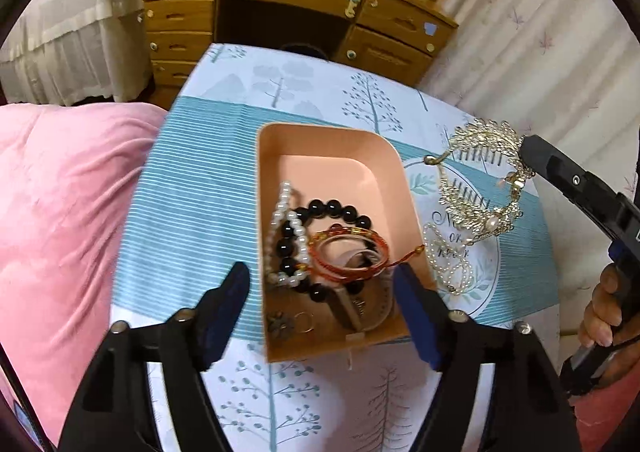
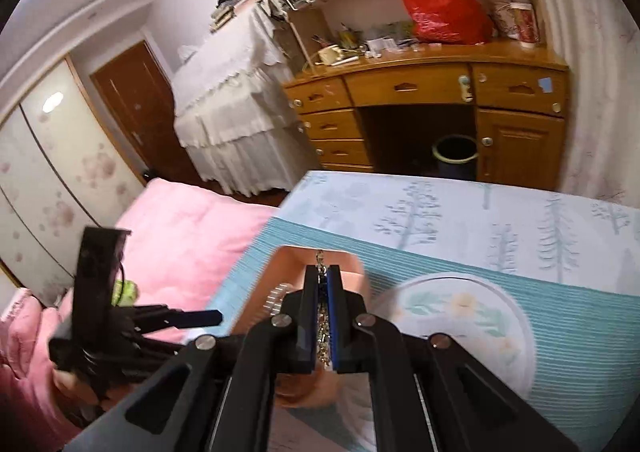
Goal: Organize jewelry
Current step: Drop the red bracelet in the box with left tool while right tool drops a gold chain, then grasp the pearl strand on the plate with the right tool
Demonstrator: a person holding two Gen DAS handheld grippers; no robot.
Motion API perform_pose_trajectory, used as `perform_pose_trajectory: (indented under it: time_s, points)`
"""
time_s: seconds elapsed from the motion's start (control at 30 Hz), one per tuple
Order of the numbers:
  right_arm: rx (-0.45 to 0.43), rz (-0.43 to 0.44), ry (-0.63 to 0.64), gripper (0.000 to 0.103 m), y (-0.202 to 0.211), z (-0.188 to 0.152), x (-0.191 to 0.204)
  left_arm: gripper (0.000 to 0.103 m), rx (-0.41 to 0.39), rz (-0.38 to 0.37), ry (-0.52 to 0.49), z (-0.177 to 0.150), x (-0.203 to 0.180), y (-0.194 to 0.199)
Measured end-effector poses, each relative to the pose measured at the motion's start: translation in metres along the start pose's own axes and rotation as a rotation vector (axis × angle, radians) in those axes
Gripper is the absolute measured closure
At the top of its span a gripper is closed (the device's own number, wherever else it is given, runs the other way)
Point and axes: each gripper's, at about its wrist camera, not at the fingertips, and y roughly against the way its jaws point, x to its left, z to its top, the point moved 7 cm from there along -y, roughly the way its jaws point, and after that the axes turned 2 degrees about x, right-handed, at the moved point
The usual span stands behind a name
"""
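Note:
A peach tray [image 1: 280, 140] sits on the tablecloth and holds a black bead bracelet [image 1: 332, 208], a pearl bracelet [image 1: 290, 220], a red cord bangle [image 1: 348, 256] and small pieces. My left gripper [image 1: 324, 304] is open, its fingers on either side of the tray's near end. My right gripper [image 1: 524, 156] is shut on a gold leaf hair comb [image 1: 476, 180] and holds it above the table, right of the tray. A pearl strand [image 1: 448, 264] lies on the cloth below it. In the right wrist view the gripper [image 2: 324, 276] pinches the gold piece [image 2: 322, 328] over the tray [image 2: 288, 260].
The table has a blue and white tree-print cloth [image 1: 200, 192]. A pink quilt [image 1: 60, 212] lies to the left. A wooden desk [image 1: 288, 4] with drawers stands behind the table, a bin [image 2: 454, 156] under it. A curtain [image 1: 540, 32] hangs at the right.

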Motion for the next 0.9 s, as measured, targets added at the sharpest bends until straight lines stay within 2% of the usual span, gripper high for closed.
perform_pose_trajectory:
  time_s: [0.1, 0.2, 0.23, 0.3, 0.33, 0.47, 0.63, 0.8, 0.9]
  points:
    - [-0.01, 0.052, -0.014, 0.099, -0.006, -0.002, 0.014, 0.02, -0.036, 0.007, 0.0, -0.006, 0.005, 0.011]
    - [0.009, 0.04, -0.001, 0.095, -0.016, -0.009, 0.026, 0.016, -0.037, 0.011, -0.012, -0.015, 0.006, 0.013]
    - [0.034, 0.021, 0.013, 0.091, -0.02, -0.013, 0.028, 0.015, -0.032, 0.017, -0.011, -0.017, 0.007, 0.013]
    - [0.065, -0.049, 0.049, 0.059, -0.024, -0.022, 0.026, 0.015, -0.015, 0.022, -0.004, -0.023, 0.008, 0.011]
    - [0.065, -0.07, 0.069, 0.056, -0.022, -0.027, 0.025, 0.015, -0.007, 0.023, 0.004, -0.027, 0.008, 0.01]
    - [0.099, -0.111, 0.113, 0.054, -0.014, -0.047, 0.015, 0.014, 0.026, -0.002, 0.05, -0.044, 0.008, 0.005]
    - [0.172, -0.245, 0.127, 0.052, -0.011, -0.081, -0.012, 0.013, 0.067, -0.058, 0.118, -0.066, 0.0, -0.003]
    - [0.253, -0.352, 0.031, 0.046, -0.011, -0.114, -0.042, 0.013, 0.121, -0.002, 0.104, -0.087, -0.007, -0.012]
    - [0.288, -0.367, -0.055, 0.039, -0.012, -0.13, -0.054, 0.012, 0.165, 0.062, 0.085, -0.098, -0.011, -0.019]
